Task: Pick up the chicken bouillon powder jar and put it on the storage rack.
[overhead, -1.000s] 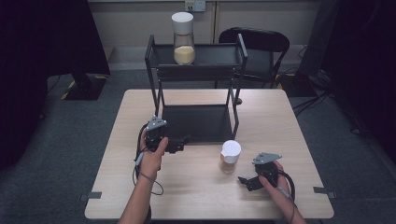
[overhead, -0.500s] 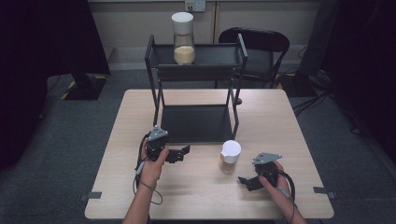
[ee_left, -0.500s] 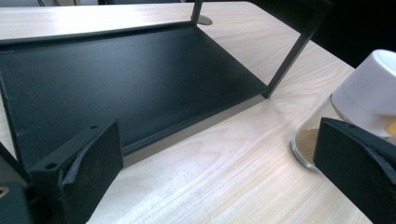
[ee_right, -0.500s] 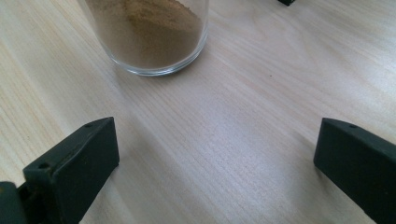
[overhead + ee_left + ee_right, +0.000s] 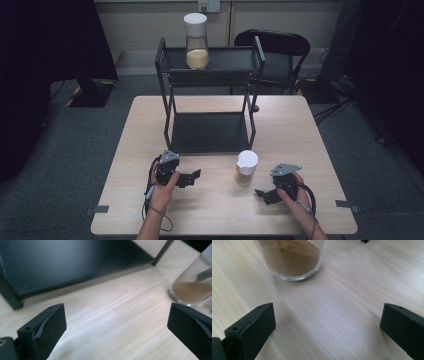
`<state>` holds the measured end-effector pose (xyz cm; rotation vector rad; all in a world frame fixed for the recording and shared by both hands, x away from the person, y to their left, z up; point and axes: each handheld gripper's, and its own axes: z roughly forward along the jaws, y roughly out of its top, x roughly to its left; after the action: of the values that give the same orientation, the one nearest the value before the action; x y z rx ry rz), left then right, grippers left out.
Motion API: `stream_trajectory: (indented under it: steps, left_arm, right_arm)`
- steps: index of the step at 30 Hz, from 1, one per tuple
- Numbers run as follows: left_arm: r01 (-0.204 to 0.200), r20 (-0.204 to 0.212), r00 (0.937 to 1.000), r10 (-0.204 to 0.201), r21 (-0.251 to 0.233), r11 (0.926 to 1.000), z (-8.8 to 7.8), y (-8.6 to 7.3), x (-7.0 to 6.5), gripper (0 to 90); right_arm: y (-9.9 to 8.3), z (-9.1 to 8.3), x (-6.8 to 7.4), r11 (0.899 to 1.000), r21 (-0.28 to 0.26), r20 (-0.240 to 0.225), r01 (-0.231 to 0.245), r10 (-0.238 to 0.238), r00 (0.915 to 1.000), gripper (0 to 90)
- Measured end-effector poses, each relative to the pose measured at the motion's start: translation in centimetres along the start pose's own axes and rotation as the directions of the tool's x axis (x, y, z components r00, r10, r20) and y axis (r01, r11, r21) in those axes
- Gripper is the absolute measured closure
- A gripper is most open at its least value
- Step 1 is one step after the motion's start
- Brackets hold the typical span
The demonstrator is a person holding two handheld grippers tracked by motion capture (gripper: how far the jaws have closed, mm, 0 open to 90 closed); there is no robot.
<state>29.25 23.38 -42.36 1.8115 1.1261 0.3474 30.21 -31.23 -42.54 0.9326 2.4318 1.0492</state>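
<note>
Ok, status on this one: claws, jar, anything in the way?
Left claw open, empty. Right claw open, empty. Jar upright on table, between them. Path clear.

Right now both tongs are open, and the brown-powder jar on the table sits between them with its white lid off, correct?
Not quite: the high view shows the white lid on the brown-powder jar. The rest holds: left tongs and right tongs are open, the jar between them on the table.
</note>
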Motion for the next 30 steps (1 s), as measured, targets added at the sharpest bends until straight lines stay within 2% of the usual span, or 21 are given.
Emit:
stream_trajectory:
  steps: [4,15,18,20,21,23,24,30]
  left_arm:
    - [0.01,-0.015,0.9998,-0.01,0.014,0.9999,-0.1,-0.7,0.2,1.6]
    - [-0.033,-0.084,0.9957,0.04,0.091,0.9953,-0.1,-1.5,-0.3,2.0]
    - [-0.057,-0.104,0.9923,0.069,0.109,0.9924,-0.1,-1.6,-0.7,2.2]
    - [-0.087,-0.12,0.9875,0.102,0.129,0.9878,-0.1,-1.4,-1.1,2.2]
    - [-0.11,-0.126,0.9837,0.128,0.142,0.9837,0.0,-1.4,-1.3,2.2]
    - [-0.182,-0.131,0.9695,0.207,0.183,0.9662,0.2,-1.0,-1.9,1.5]
    - [-0.174,-0.131,0.9711,0.199,0.183,0.9676,0.2,-1.0,-1.9,0.1]
    - [-0.173,-0.132,0.9712,0.198,0.182,0.968,0.2,-1.1,-1.9,0.0]
  right_arm:
    - [0.0,0.0,0.0,1.0,0.0,0.0,0.0,0.0,1.0,0.0]
    - [0.0,0.0,0.0,1.0,0.0,0.0,0.0,0.0,1.0,0.0]
    - [0.0,0.0,0.0,1.0,0.0,0.0,0.0,0.0,1.0,0.0]
    - [0.0,0.0,0.0,1.0,0.0,0.0,0.0,0.0,1.0,0.0]
    - [0.0,0.0,0.0,1.0,0.0,0.0,0.0,0.0,1.0,0.0]
    - [0.0,0.0,0.0,1.0,0.0,0.0,0.0,0.0,1.0,0.0]
    - [0.0,0.0,0.0,1.0,0.0,0.0,0.0,0.0,1.0,0.0]
    - [0.0,0.0,0.0,1.0,0.001,0.0,0.001,-0.001,1.0,0.0]
